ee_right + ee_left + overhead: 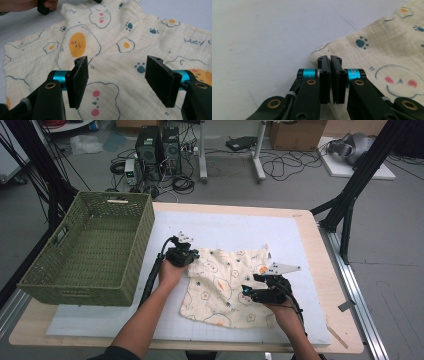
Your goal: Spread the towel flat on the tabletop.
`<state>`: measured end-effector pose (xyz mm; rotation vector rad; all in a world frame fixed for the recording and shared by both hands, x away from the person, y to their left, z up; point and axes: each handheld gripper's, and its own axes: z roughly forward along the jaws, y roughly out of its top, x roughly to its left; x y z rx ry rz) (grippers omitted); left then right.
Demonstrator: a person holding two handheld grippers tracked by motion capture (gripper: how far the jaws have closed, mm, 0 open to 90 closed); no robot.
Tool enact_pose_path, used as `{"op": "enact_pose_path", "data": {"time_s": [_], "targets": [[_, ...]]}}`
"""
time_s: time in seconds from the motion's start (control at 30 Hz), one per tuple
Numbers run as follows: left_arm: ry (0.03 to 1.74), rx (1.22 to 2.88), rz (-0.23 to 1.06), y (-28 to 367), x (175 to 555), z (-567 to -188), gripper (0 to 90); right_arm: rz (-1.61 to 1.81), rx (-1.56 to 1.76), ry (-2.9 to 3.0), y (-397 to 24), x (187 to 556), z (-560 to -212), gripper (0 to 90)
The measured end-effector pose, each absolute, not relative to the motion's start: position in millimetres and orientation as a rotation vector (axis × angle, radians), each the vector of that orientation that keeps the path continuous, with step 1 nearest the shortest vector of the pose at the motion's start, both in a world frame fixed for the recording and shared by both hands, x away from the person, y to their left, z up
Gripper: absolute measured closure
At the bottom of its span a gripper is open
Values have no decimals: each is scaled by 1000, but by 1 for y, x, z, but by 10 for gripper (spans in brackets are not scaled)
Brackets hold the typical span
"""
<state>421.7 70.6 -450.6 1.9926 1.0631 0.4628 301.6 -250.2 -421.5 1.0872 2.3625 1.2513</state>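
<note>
I am working a printed cloth [225, 285] on the surface [310, 250] with both tongs.
The cloth is lying flat right of the green basket [92, 250]. My left tongs [330, 61] are sitting together at the cloth's upper left corner, pinching its edge, while my right tongs [120, 82] are hanging apart over its right side.

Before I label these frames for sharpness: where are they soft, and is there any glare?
High view: even light, no glare, faint shadows; the cloth print is small and soft. Left gripper view: the closed left gripper is sharp, the white mat behind is blurred. Right gripper view: the right gripper and the print are crisp.
</note>
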Motion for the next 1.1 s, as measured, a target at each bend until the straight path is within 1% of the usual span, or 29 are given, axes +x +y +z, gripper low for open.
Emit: {"op": "enact_pose_path", "data": {"time_s": [0.23, 0.33, 0.37, 0.4, 0.43, 0.5, 0.63, 0.77, 0.9, 0.97, 1.0, 1.03, 1.07, 1.1], "targets": [[1191, 1925, 544, 102, 431, -447, 868, 1231, 1096, 2365, -249, 306, -424, 352], [1227, 1892, 535, 110, 433, -446, 850, 1191, 1102, 2358, -251, 312, -425, 353], [1232, 1884, 528, 111, 433, -446, 819, 1191, 1106, 2351, -252, 316, -424, 355], [1243, 1875, 516, 112, 433, -446, 762, 1190, 1121, 2333, -254, 320, -424, 358], [1242, 1869, 504, 112, 433, -446, 671, 1184, 1130, 2316, -257, 325, -423, 360], [1228, 1870, 499, 112, 432, -445, 644, 1166, 1150, 2282, -261, 339, -422, 375], [1221, 1867, 472, 114, 430, -445, 543, 1082, 1194, 2260, -263, 373, -423, 433], [1219, 1872, 454, 116, 428, -445, 525, 1019, 1228, 2276, -259, 407, -427, 457], [1216, 1879, 442, 115, 426, -445, 510, 973, 1272, 2263, -254, 432, -435, 469], [1213, 1877, 435, 115, 426, -445, 502, 937, 1280, 2289, -252, 441, -441, 502], [1214, 1875, 435, 114, 425, -445, 499, 962, 1292, 2273, -253, 444, -441, 550], [1214, 1873, 431, 114, 425, -445, 491, 986, 1322, 2266, -255, 446, -441, 631], [1212, 1872, 432, 114, 425, -444, 476, 1007, 1315, 2271, -257, 448, -442, 739], [1211, 1870, 433, 114, 424, -444, 474, 1007, 1301, 2277, -259, 448, -443, 793]]}}
